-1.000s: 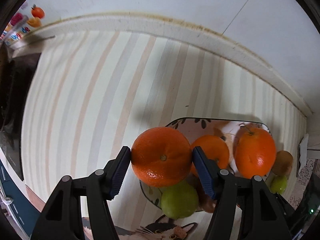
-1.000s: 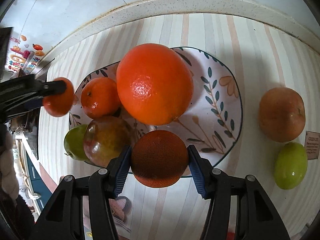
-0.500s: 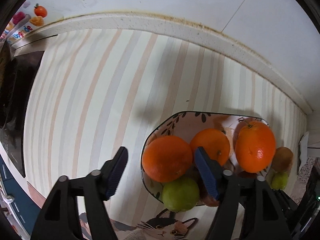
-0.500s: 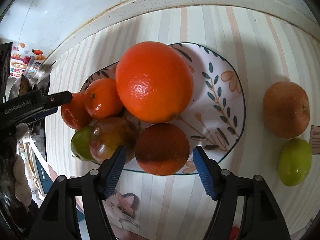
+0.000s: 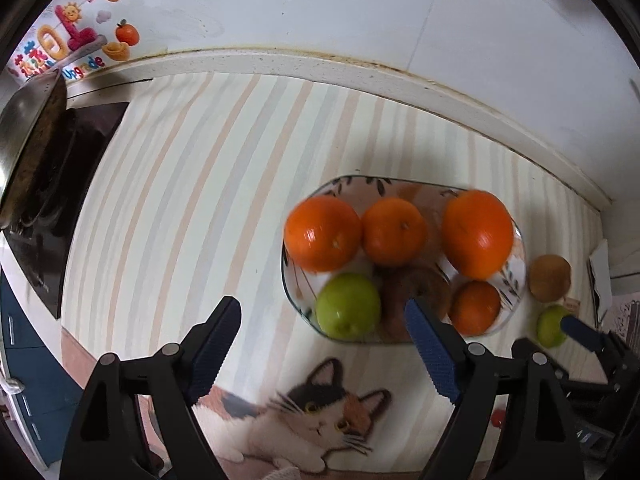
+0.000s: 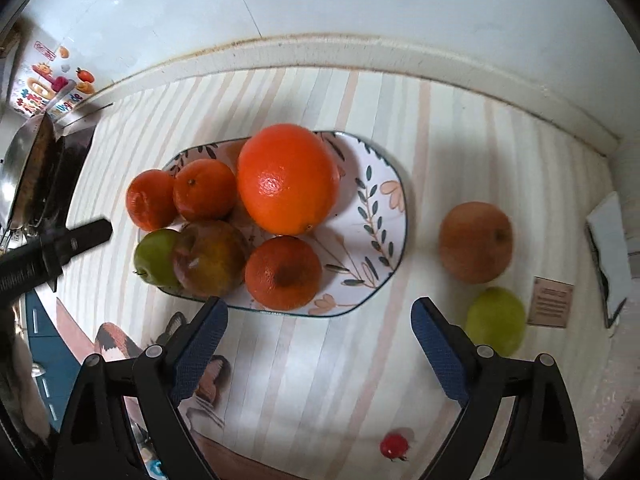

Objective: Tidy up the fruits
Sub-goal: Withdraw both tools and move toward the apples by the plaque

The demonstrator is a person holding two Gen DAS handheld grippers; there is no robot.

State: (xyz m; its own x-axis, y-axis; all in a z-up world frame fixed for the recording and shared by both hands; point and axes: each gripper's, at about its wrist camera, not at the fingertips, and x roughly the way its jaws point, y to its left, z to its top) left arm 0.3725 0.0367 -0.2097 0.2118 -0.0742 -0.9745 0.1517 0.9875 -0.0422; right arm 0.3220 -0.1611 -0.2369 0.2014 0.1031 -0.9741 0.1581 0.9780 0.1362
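A leaf-patterned plate (image 6: 380, 216) (image 5: 516, 280) holds a large orange (image 6: 288, 178), three smaller oranges (image 6: 283, 273) (image 6: 205, 190) (image 6: 150, 199), a green apple (image 6: 154, 255) and a reddish-brown apple (image 6: 208, 258). On the mat right of the plate lie a brown pear-like fruit (image 6: 475, 242) (image 5: 549, 278) and a green fruit (image 6: 496, 320) (image 5: 554, 326). My left gripper (image 5: 326, 350) is open and empty, in front of the plate's left end. My right gripper (image 6: 318, 344) is open and empty, in front of the plate.
A striped mat (image 5: 192, 184) covers the counter, with a cat picture (image 5: 312, 412) at its front. A stove with a metal pan (image 5: 28, 132) stands at the left. A small red item (image 6: 394, 446) lies near the front. A wall ledge (image 6: 360, 52) runs behind.
Both grippers opened and let go of their oranges onto the plate. Both then drew back and away from the plate.
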